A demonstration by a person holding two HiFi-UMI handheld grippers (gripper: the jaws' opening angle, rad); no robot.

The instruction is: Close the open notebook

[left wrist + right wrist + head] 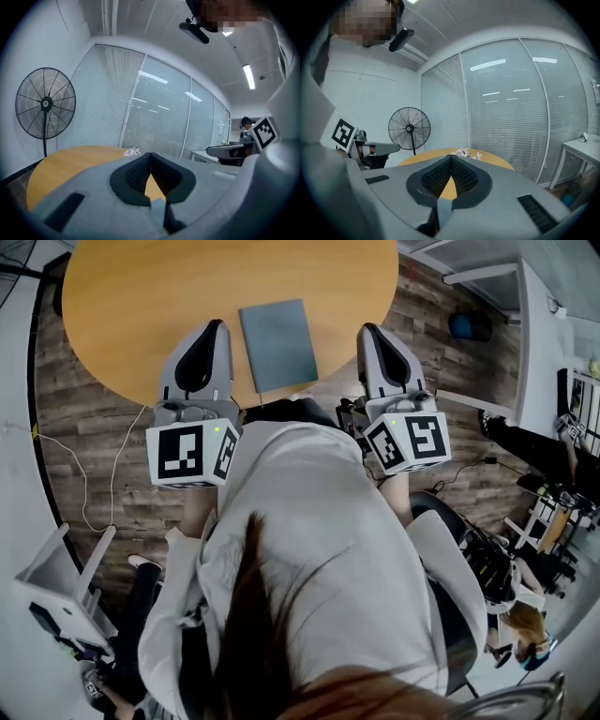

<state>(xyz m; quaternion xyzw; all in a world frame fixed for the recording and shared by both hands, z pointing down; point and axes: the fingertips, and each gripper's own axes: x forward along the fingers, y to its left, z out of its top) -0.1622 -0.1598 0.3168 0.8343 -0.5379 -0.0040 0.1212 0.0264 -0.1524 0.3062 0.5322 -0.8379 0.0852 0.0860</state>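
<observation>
Nearest us, over worktop's near edge: left tool (214, 326) and right tool (368, 331), smooth grey moulded shells, black ribbed pads shut tip to tip, nothing held. Between them we see notebook (278, 343): flat slate-blue rectangle, matte cover, lying closed on round worktop (141, 296) of warm orange wood grain. Farther off: white crumpled bits (466, 152), black wire-cage fan (409, 128), slatted blinds (506, 117) behind glass.

Round wooden table (141, 296), plank floor (84, 427), standing fan (45, 104), seemingly blinds behind glass wall (154, 117)
</observation>
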